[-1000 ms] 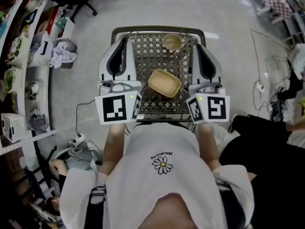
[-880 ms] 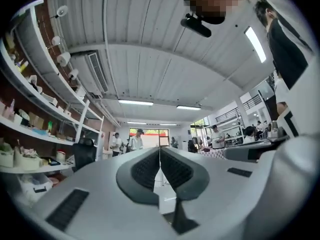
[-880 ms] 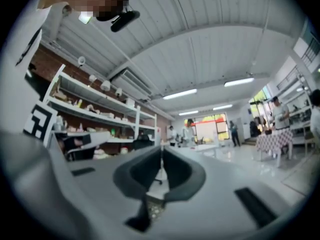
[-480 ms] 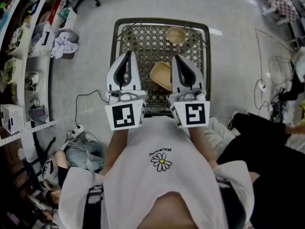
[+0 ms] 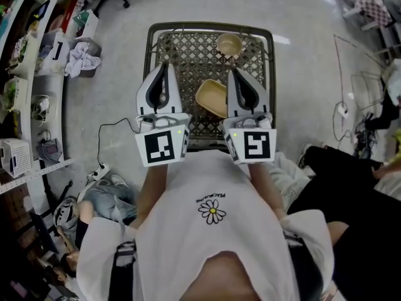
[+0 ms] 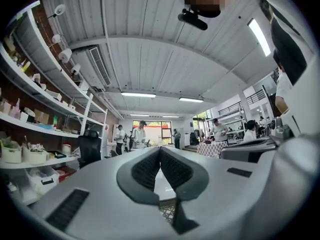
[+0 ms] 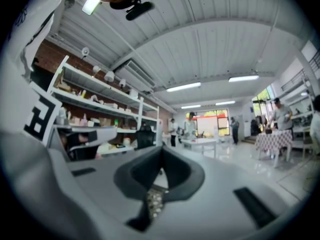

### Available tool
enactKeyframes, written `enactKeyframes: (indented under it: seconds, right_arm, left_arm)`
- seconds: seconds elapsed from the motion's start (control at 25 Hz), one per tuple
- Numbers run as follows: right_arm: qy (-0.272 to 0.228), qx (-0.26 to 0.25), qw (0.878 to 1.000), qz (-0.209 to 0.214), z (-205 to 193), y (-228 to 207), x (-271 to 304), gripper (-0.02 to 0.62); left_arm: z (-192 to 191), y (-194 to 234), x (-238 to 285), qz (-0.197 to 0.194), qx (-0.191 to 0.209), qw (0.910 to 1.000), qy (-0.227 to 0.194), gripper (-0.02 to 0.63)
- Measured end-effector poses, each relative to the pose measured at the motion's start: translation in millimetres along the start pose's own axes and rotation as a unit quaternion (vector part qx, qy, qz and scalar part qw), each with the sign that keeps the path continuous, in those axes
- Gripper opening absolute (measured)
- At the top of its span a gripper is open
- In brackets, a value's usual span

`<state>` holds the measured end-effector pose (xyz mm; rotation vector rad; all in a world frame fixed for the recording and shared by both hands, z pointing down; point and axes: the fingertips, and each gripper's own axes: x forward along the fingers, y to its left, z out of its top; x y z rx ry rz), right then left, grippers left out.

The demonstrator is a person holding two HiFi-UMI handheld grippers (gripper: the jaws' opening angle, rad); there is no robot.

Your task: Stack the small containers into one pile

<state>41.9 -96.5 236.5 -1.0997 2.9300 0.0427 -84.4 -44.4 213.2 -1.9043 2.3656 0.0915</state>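
A tan rectangular container [image 5: 210,96] lies tilted on the lattice-topped table [image 5: 188,49], between my two grippers. Farther back on the lattice stands a small round tan bowl [image 5: 229,44], apart from it. My left gripper [image 5: 164,69] hovers over the table's left part, shut and empty. My right gripper [image 5: 237,75] is also shut and empty; it covers the rectangular container's right edge. Both gripper views point level into the room, with the left gripper's [image 6: 160,151] and the right gripper's [image 7: 161,154] pads pressed together; neither container shows there.
The table has a dark metal rim [image 5: 149,55]. Shelves with clutter [image 5: 25,74] run along the left, and a power strip with cable [image 5: 103,168] lies on the floor. A seated person's legs [image 5: 338,174] are at the right. People stand far off in the room.
Both grippers have come in from the table's side edges to beside the rectangular container and reach farther forward. The last half second shows only a slight shift.
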Motion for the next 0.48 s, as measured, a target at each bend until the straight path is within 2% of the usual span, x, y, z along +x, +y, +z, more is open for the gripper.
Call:
enactKeyframes:
  seconds: [0.48]
  right_arm:
    - [0.006, 0.004, 1.0, -0.007, -3.6, -2.4, 0.4, 0.031]
  left_arm:
    - [-4.1, 5.5, -1.9, 0.0, -0.004, 1.0, 0.008, 0.026]
